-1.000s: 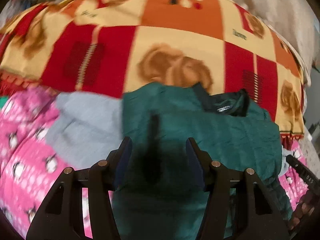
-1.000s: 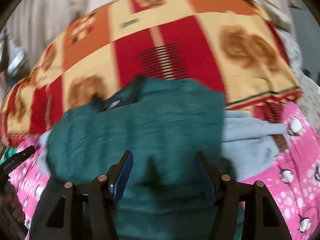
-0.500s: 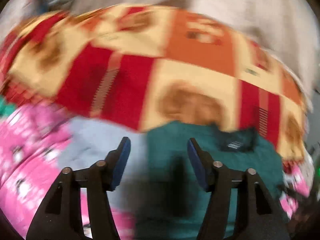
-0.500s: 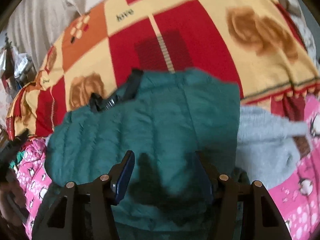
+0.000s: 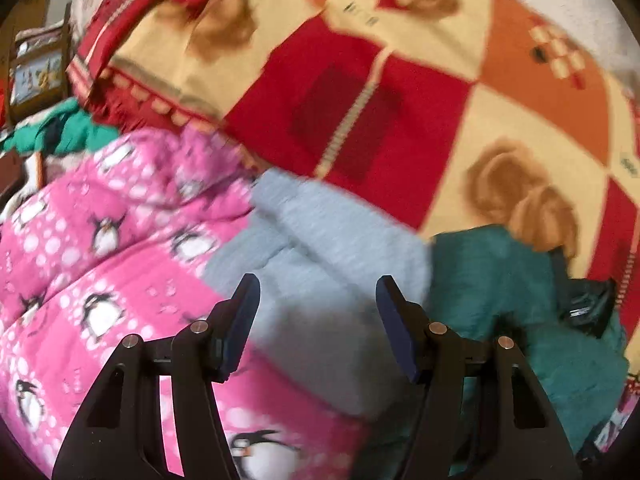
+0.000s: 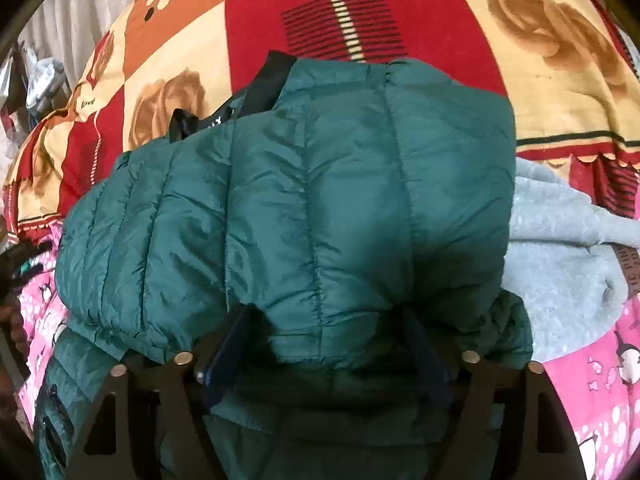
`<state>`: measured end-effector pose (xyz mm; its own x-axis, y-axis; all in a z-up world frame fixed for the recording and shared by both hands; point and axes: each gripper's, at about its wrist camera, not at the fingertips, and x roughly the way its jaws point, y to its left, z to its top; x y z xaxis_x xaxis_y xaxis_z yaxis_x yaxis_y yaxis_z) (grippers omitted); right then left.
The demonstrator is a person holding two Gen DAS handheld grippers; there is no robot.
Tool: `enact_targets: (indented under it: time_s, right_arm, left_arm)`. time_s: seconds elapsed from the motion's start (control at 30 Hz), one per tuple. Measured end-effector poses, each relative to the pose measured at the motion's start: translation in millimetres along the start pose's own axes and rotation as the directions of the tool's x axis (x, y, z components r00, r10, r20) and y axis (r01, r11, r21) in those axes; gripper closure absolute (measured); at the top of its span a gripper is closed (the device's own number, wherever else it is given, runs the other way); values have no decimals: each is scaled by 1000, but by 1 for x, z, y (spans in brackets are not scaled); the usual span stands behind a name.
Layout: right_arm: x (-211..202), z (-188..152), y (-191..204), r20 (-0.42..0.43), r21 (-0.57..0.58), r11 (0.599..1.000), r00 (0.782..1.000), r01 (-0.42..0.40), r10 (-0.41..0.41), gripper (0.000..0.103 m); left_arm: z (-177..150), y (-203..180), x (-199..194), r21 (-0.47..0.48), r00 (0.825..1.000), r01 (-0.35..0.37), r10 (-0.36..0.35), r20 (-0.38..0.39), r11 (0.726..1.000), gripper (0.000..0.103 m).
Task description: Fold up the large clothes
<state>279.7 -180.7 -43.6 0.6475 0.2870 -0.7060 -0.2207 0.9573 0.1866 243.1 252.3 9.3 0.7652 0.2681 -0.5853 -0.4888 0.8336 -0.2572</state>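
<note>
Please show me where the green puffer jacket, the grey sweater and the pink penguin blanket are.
green puffer jacket (image 6: 320,200): right wrist view, quilted middle panel.
grey sweater (image 5: 320,280): left wrist view, middle of the fabric.
pink penguin blanket (image 5: 100,260): left wrist view, penguin-printed part.

I am seeing a patchwork blanket in red, orange and cream lying across the bed, its fringed edge overlapping a pink penguin-print quilt. Shelving is standing beyond.

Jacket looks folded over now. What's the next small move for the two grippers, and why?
Probably ease the right gripper back out: its jaws are opening and the green puffer jacket drapes folded over its fingertips. The left gripper hangs open above the grey sweatshirt, gripping nothing, so that likely comes next.
</note>
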Motion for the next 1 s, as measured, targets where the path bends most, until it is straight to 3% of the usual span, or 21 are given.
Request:
enact_targets:
  time_s: [0.07, 0.1, 0.17, 0.23, 0.27, 0.3, 0.37, 0.43, 0.5, 0.53, 0.63, 0.7, 0.77, 0.87, 0.97, 1.0]
  right_arm:
    - [2, 0, 3, -8, -15, 1000, 1000, -2, 2, 16]
    - [3, 0, 5, -10, -24, 1000, 1000, -5, 5, 12]
    - [5, 0, 8, -10, -37, 999, 1000, -4, 3, 10]
    - [4, -1, 8, -8, -37, 999, 1000, -8, 8, 9]
    - [4, -1, 7, -8, -35, 999, 1000, -12, 12, 9]
    - [4, -1, 7, -7, -31, 999, 1000, -17, 17, 9]
    - [4, -1, 6, -6, -27, 999, 1000, -22, 22, 8]
    - [4, -2, 6, -7, -28, 999, 1000, -22, 21, 8]
    - [3, -2, 5, -9, -32, 999, 1000, -30, 29, 7]
    - [2, -3, 5, -13, -38, 999, 1000, -27, 26, 7]
    - [1, -2, 6, -25, -45, 999, 1000, -17, 16, 7]
    - [-8, 5, 5, -29, -23, 1000, 999, -19, 18, 10]
    - [-26, 16, 2, 49, 18, 999, 998, -47, 47, 11]
    - [-54, 34, -6, 216, 66, 998, 976, -15, 0, 11]
    - [-57, 48, -12, 290, 106, 991, 950, 85, -112, 12]
    - [-55, 51, -13, 300, 102, 989, 944, 109, -135, 16]
  left_arm:
    - [-3, -19, -9, 38, 996, 83, -84, 25, 996, 43]
    - [-7, -31, -15, 69, 985, 171, -173, 21, 983, 43]
    - [-18, -64, -26, 171, 949, 312, -316, -2, 935, 43]
    - [-33, -96, -38, 304, 919, 381, -394, -19, 873, 43]
    - [-43, -112, -41, 374, 909, 398, -415, -38, 838, 43]
    - [-52, -123, -40, 423, 917, 381, -394, -59, 823, 43]
    - [-64, -131, -19, 453, 951, 306, -286, -114, 837, 43]
    - [-75, -125, 20, 446, 968, 221, -138, -211, 867, 36]
    - [-73, -109, 45, 327, 932, 285, -181, -314, 901, 35]
    - [-66, -103, 47, 278, 923, 306, -212, -322, 910, 36]
    - [-47, -96, 30, 247, 924, 334, -264, -275, 910, 36]
    - [-25, -83, 13, 224, 931, 346, -303, -202, 911, 36]
    - [0, -59, 1, 168, 940, 337, -322, -110, 926, 36]
    - [22, -23, -2, 69, 956, 291, -289, -42, 954, 36]
    - [20, -11, 5, 49, 976, 213, -211, -57, 976, 36]
    - [17, -17, 7, 52, 980, 190, -187, -70, 980, 36]
